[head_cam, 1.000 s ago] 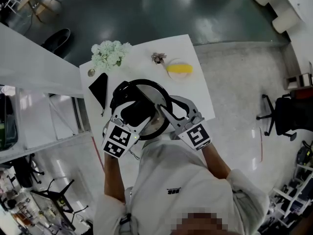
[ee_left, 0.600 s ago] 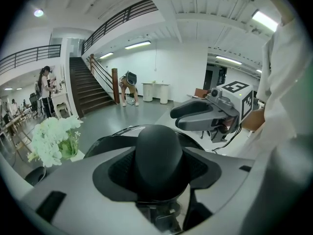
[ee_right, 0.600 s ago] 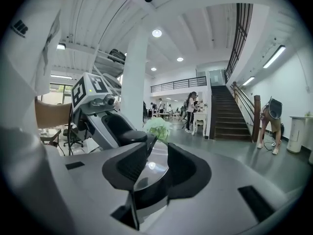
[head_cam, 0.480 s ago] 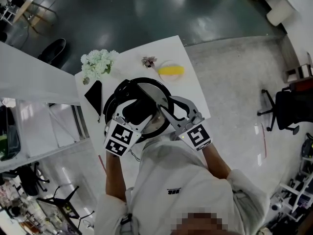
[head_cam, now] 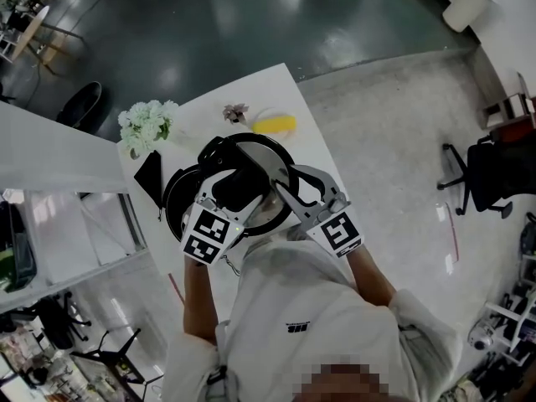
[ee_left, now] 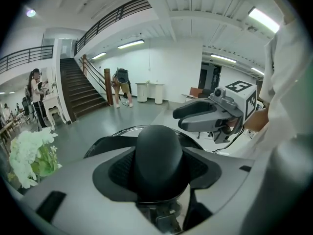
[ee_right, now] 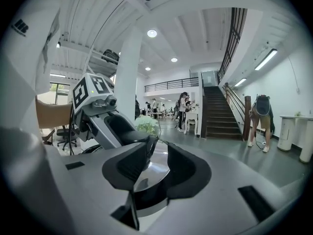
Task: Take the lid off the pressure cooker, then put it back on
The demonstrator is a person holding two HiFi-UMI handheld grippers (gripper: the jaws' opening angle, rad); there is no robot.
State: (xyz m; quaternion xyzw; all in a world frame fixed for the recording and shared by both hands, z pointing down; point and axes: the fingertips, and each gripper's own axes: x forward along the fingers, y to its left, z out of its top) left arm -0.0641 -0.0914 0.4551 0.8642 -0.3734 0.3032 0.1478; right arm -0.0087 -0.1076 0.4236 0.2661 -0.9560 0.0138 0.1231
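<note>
A steel pressure-cooker lid (head_cam: 266,167) with a black handle (ee_left: 159,160) hangs between my two grippers, over the right part of the white table (head_cam: 251,86). The black pot (head_cam: 173,201) shows its open rim to the lid's left, partly under it. My left gripper (head_cam: 239,189) is shut on the lid's black handle. On the other side, my right gripper (head_cam: 280,193) is shut on the lid's shiny edge (ee_right: 154,168). Each gripper view shows the other gripper across the lid: the right one (ee_left: 205,116) and the left one (ee_right: 105,116).
White flowers (head_cam: 144,124) and a black phone (head_cam: 151,174) lie at the table's left. A yellow object (head_cam: 275,125) and a small trinket (head_cam: 233,111) sit at its far side. An office chair (head_cam: 490,174) stands on the floor to the right.
Both grippers have carried the lid to the right, off the pot. The pot's open rim, covered a second ago, now shows at the lid's left.
</note>
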